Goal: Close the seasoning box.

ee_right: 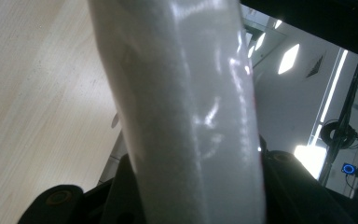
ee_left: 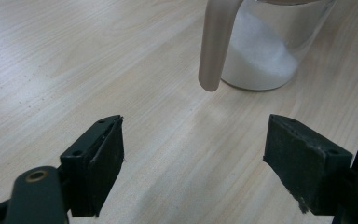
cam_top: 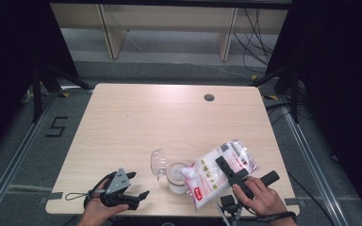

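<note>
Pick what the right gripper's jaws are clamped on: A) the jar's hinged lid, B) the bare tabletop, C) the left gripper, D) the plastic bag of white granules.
D: in the high view the right gripper grips the plastic bag of white granules, tilted with its corner over the open glass jar; the bag shows between its jaws in the right gripper view.

White bag (cam_top: 217, 172), red print; pale wooden table (cam_top: 136, 122)

The far half and left side of the worktop (cam_top: 136, 117) offer unobstructed passage, while the jar (cam_top: 176, 178), its lid (cam_top: 158, 162) and the tilted bag (cam_top: 217, 172) block the near right.
</note>
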Demonstrator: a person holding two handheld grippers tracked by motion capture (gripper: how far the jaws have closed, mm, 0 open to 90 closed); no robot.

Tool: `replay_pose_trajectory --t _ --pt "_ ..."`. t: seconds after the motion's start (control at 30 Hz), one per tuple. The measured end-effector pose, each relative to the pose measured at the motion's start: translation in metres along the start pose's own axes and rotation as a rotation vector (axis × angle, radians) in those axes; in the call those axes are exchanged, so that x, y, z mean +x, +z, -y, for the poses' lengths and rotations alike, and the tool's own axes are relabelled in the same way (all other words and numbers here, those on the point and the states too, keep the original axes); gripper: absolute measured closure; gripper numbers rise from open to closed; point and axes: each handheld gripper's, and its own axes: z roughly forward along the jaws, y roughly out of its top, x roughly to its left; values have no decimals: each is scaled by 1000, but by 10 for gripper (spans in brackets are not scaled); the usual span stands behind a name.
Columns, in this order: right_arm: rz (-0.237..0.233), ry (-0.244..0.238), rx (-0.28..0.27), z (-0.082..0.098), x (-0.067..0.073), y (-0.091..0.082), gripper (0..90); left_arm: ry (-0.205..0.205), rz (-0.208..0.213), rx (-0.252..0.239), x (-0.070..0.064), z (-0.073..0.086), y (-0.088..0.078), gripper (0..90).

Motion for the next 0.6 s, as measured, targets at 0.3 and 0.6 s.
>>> replay_pose_trajectory --t 0.3,0.6 --pt "-2 2 -3 0 0 0 678 5 1 0 0 0 0 197" --pt "-11 -21 -5 1 0 1 683 11 3 -1 1 0 0 197"
